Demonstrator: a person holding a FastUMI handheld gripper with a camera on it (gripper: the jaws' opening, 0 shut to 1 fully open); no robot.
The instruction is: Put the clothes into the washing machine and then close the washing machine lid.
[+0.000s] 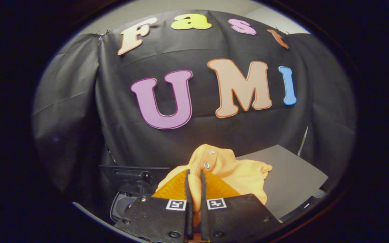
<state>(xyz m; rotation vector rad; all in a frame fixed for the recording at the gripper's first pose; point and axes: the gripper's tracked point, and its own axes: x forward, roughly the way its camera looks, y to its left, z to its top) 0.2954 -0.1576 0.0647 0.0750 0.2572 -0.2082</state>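
The claw [194,177] is clenched on the orange garment [238,170] — its two fingers stand almost together with a fold of the cloth pinched between them, and the rest of the fabric bunches up just ahead of the fingertips, two small snap buttons showing on the raised part.

Taking the garment as the landmark: the washing machine's opening [122,206] lies below it and to its left, a dark curved rim with the raised lid [133,175] standing behind it, close against the cloth's left edge. To the garment's right a flat grey panel [289,179] runs off toward the black booth wall [194,135]; whether it is a desk top I cannot tell.

So the load hangs beside the opening rather than over it — my reading is that the coming move is a short carry leftward and down before any release.
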